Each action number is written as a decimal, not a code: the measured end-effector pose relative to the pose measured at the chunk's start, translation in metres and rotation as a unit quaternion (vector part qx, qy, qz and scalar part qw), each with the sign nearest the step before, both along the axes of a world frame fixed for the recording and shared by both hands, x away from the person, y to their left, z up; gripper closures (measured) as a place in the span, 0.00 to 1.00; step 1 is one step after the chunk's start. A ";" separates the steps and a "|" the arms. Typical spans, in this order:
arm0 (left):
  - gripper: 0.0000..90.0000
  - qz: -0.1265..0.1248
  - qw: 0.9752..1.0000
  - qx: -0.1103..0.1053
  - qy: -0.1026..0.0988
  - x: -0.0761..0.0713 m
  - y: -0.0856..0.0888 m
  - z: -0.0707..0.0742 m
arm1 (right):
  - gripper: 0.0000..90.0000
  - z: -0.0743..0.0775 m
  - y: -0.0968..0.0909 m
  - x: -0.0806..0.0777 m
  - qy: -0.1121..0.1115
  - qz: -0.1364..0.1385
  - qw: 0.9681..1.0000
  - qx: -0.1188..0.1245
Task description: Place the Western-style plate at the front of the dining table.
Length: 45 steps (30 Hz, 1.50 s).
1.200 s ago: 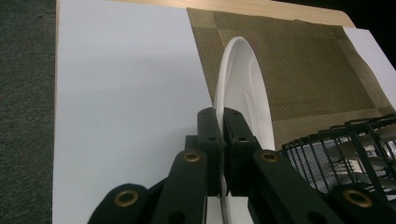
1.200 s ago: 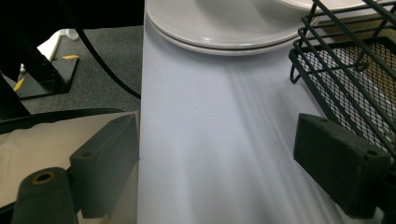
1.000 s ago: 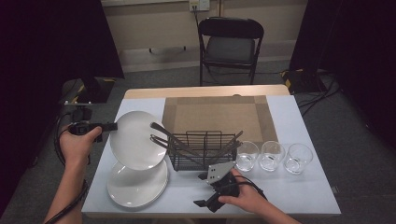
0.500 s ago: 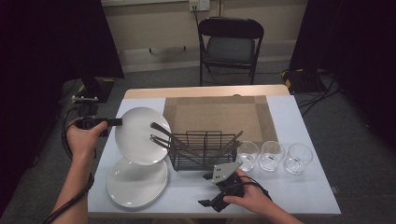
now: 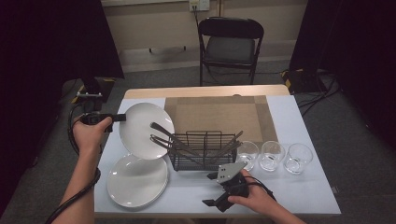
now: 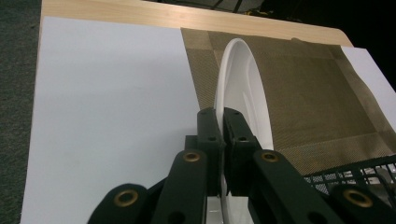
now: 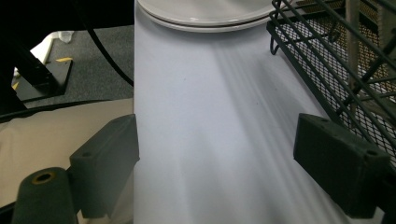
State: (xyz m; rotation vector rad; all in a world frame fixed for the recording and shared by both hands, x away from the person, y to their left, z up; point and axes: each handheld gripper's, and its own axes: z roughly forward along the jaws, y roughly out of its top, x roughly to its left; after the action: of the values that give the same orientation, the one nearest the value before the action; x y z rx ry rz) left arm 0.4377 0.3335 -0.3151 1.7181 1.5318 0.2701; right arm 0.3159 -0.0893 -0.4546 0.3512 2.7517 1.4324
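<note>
My left gripper point(image 5: 119, 117) is shut on the rim of a white plate point(image 5: 144, 129), which it holds tilted on edge above the table's left side, next to the black wire rack point(image 5: 203, 150). In the left gripper view the jaws point(image 6: 223, 125) pinch the plate point(image 6: 245, 91) edge-on, in front of the woven placemat point(image 6: 317, 88). A stack of white plates point(image 5: 137, 181) lies below it at the front left. My right gripper point(image 5: 211, 190) rests open on the table in front of the rack. Its jaws point(image 7: 215, 154) hold nothing, with the stack point(image 7: 205, 14) and rack point(image 7: 336, 60) ahead.
Three empty glasses point(image 5: 247, 153) point(image 5: 272, 155) point(image 5: 298, 157) stand in a row right of the rack. Long utensils stick out of the rack's left side, close to the held plate. The placemat point(image 5: 219, 114) lies behind the rack. A folding chair point(image 5: 229, 44) stands beyond the table.
My left hand has carried the plate a little to the right and away, up from over the stack toward the rack and placemat. The right gripper has stayed put.
</note>
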 end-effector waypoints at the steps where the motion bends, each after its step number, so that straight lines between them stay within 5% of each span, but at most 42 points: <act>1: 0.97 -0.001 1.000 0.001 0.000 0.001 0.000 0.000 | 0.15 0.000 0.000 0.000 0.001 -0.001 1.000 0.001; 45: 0.97 -0.008 1.000 0.004 -0.006 0.037 -0.031 -0.014 | 0.15 -0.004 -0.027 -0.004 0.003 -0.024 1.000 0.002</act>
State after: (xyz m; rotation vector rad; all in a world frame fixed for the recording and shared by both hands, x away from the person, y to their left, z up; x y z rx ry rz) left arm 0.4745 0.3028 -0.3295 1.7307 1.5091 0.2782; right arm 0.3120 -0.1161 -0.4590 0.4193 2.7268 1.4271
